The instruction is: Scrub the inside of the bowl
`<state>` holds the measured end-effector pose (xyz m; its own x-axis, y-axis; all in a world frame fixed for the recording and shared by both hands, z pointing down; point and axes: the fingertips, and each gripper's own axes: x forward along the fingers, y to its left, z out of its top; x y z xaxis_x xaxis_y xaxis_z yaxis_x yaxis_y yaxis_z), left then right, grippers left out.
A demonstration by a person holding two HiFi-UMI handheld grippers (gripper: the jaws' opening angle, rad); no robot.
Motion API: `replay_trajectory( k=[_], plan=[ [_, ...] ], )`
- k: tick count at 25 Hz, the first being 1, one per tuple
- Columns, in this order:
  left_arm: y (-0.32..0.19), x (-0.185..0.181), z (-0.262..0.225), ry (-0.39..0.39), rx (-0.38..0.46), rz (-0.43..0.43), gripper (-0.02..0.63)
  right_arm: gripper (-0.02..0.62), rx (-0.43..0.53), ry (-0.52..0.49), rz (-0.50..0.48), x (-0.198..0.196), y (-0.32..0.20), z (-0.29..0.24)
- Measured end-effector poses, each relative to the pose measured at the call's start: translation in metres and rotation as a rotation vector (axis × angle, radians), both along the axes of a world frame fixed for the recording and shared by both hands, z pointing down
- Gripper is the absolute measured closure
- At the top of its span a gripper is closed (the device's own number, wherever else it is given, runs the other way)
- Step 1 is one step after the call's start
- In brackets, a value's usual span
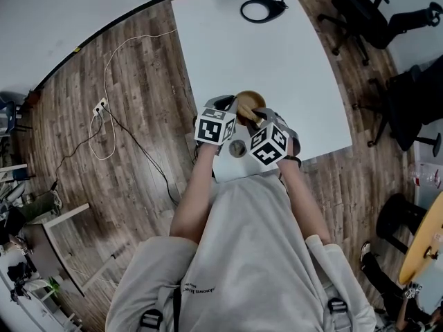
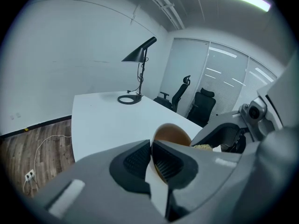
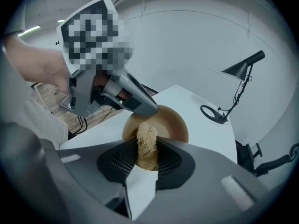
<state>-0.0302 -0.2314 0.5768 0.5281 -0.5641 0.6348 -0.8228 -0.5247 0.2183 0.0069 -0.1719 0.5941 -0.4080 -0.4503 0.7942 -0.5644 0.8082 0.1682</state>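
Observation:
A tan wooden bowl [image 1: 249, 103] [image 2: 172, 135] [image 3: 166, 121] sits near the front edge of the white table [image 1: 277, 61]. My left gripper [image 1: 232, 113] [image 2: 152, 153] is shut on the bowl's near rim, holding it. My right gripper [image 1: 259, 120] [image 3: 147, 153] is shut on a beige fibrous scrubber [image 3: 147, 143] whose tip reaches over the rim into the bowl. In the left gripper view the scrubber [image 2: 202, 147] shows just past the bowl, under the right gripper's jaws.
A black desk lamp [image 2: 138, 69] [image 3: 236, 80] with a ring base [image 1: 261, 9] stands at the table's far end. Black office chairs [image 1: 377, 12] [image 2: 194, 101] stand to the right. A white cable and power strip [image 1: 101, 107] lie on the wooden floor at left.

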Motion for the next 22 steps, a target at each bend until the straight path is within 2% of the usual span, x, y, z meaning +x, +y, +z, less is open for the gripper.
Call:
replay_trajectory(
  k=[2, 6, 10, 15, 17, 22],
  plan=[
    [-0.005, -0.006, 0.001, -0.078, 0.044, 0.007, 0.589, 0.474, -0.005, -0.042, 0.002, 0.0, -0.001, -0.009],
    [-0.016, -0.034, 0.005, -0.348, 0.175, 0.057, 0.591, 0.474, 0.023, -0.134, 0.063, 0.027, -0.016, -0.044],
    [-0.017, -0.023, -0.014, -0.57, 0.372, 0.225, 0.591, 0.476, 0.047, -0.237, 0.11, 0.051, -0.055, -0.074],
    [-0.016, 0.019, -0.042, -0.787, 0.655, 0.436, 0.589, 0.476, 0.054, -0.341, 0.076, 0.032, -0.084, -0.103],
    [-0.016, 0.029, -0.052, -0.827, 0.718, 0.472, 0.589, 0.476, 0.04, -0.383, 0.087, 0.024, -0.087, -0.107],
    [-0.015, 0.035, -0.074, -0.836, 0.799, 0.475, 0.589, 0.477, 0.045, -0.421, 0.169, 0.027, -0.092, -0.104]
  ],
)
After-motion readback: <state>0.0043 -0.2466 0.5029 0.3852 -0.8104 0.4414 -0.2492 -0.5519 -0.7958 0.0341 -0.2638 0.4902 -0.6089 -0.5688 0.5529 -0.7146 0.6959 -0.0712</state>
